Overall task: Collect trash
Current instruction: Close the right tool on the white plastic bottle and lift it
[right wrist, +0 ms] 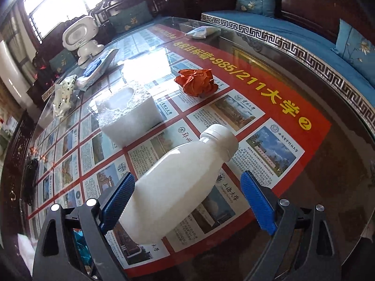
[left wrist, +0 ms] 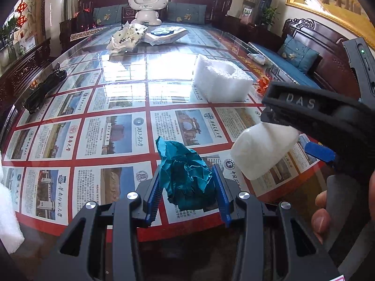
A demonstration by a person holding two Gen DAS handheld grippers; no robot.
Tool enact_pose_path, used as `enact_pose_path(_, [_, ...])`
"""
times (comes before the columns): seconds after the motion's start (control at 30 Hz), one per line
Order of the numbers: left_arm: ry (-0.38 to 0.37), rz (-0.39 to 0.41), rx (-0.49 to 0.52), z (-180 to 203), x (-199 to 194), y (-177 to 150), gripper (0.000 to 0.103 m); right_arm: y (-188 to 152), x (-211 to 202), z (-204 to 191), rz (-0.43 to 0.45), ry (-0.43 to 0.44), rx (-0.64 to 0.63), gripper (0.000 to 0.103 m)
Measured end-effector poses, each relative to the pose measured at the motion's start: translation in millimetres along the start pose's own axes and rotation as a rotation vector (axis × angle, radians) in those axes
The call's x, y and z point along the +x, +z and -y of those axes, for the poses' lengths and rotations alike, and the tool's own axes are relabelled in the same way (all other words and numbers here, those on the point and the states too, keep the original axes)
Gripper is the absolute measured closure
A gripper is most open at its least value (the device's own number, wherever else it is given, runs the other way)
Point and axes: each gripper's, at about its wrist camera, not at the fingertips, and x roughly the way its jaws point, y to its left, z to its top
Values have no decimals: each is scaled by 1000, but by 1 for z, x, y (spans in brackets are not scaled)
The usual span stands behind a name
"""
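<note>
A person is working over a glass-topped surface (left wrist: 117,75) covering a printed poster of university pictures, holding a tool in each hand. The left tool (left wrist: 187,194) is clamping a crumpled teal paper ball (left wrist: 187,178) between its blue ribbed fingers (left wrist: 153,196), and the ball seems to be sitting just above or on the near edge of the surface, probably so it can be carried off as trash. The right tool (right wrist: 187,201) is standing with its fingers apart around a white plastic bottle (right wrist: 178,187); the left pad is touching the bottle's base while the right pad is standing clear of it, so the grip looks loose or only half made. The bottle is lying tilted, cap pointing far and to the right. More rubbish is waiting farther out: a white foam block (right wrist: 129,117) in the middle, a crumpled orange paper ball (right wrist: 196,82) to its right, and a crumpled white wrapper (left wrist: 126,38) and a flat packet (left wrist: 164,34) near a small white robot toy (left wrist: 147,4) at the far end.
</note>
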Motion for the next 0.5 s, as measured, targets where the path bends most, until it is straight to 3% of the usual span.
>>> enact_pose_path(0.1, [-2, 2, -6, -5, -1, 0, 61, 7, 4, -7, -8, -19, 44, 14])
enact_pose_path(0.27, [-2, 2, -17, -12, -1, 0, 61, -3, 18, -19, -37, -55, 15, 15])
enact_pose_path(0.5, [5, 4, 13, -3, 2, 2, 61, -11, 25, -14, -64, -35, -43, 33])
